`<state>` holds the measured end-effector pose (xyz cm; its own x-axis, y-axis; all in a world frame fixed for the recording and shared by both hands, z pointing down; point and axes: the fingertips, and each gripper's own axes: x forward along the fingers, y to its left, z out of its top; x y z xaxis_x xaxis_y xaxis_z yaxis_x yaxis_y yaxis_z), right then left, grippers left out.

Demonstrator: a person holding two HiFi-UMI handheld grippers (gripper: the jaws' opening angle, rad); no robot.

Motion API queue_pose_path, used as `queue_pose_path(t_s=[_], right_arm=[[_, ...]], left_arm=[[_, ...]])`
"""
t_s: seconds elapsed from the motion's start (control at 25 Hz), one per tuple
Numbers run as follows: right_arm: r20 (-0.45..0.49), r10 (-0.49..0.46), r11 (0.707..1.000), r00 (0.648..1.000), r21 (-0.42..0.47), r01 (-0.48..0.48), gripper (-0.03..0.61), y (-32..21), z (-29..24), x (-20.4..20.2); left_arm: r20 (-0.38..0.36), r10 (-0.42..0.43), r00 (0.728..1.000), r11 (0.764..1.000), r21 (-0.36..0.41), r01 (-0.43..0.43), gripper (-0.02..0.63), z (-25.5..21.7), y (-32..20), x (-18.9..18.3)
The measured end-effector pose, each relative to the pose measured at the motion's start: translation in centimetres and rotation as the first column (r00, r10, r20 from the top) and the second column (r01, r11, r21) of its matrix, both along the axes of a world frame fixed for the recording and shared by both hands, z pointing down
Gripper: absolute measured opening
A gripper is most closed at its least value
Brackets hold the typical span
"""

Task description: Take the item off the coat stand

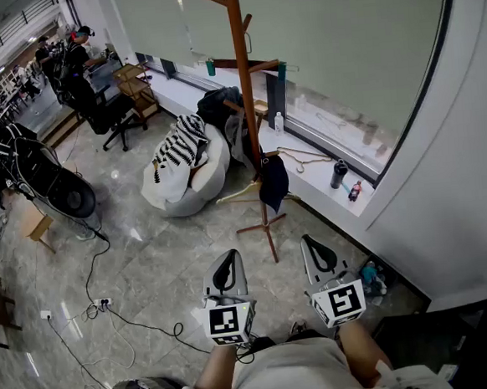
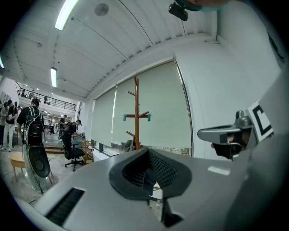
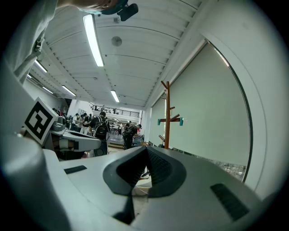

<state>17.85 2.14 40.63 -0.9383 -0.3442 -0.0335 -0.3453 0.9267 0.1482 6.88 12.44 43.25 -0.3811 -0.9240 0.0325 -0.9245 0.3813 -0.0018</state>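
Brown coat stand point(image 1: 244, 80), dark hanging item point(image 1: 273, 183), black-and-white striped cloth point(image 1: 181, 142), grey marbled floor point(image 1: 148, 264)

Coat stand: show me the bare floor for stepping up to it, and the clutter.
Bare floor lies between the coat stand and the left gripper. Crowded: beanbag left of the stand, ledge with bottles right, cables far left.
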Motion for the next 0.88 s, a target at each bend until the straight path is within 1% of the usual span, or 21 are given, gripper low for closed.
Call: queue_pose_path(t_s=[0.12, 0.32, 0.48, 0.68, 0.88], right_arm=[[-0.004, 0.002, 1.0, 1.0, -0.008, -0.002, 0.005, -0.2, 0.3, -0.3], [-0.007, -0.007, 1.0, 1.0, -0.012, 0.007, 0.005, 0.1, 0.5, -0.8], [0.0, -0.043, 0.998, 0.999, -0.044, 0.043, 0.005, 0.9, 0.9, -1.7], [-0.017, -0.069, 0.996, 0.997, -0.064, 0.068, 0.005, 2.0, 2.2, -3.6], [-0.03, -0.094, 0.992, 0.995, -0.093, 0.091, 0.005, 3.8, 3.3, -5.9]], left_arm=[[-0.008, -0.002, 1.0, 1.0, -0.003, 0.002, 0.009, -0.1, -0.2, -0.2], [-0.001, 0.018, 1.0, 1.0, -0.007, -0.018, 0.009, 0.2, -0.5, 0.0], [-0.006, 0.017, 1.0, 1.0, -0.017, -0.017, 0.009, 0.6, -0.1, -0.4], [-0.01, 0.003, 1.0, 1.0, -0.031, -0.004, 0.009, 1.4, 1.1, -1.7], [-0.022, -0.024, 0.999, 0.998, -0.055, 0.023, 0.009, 2.4, 3.5, -3.8]])
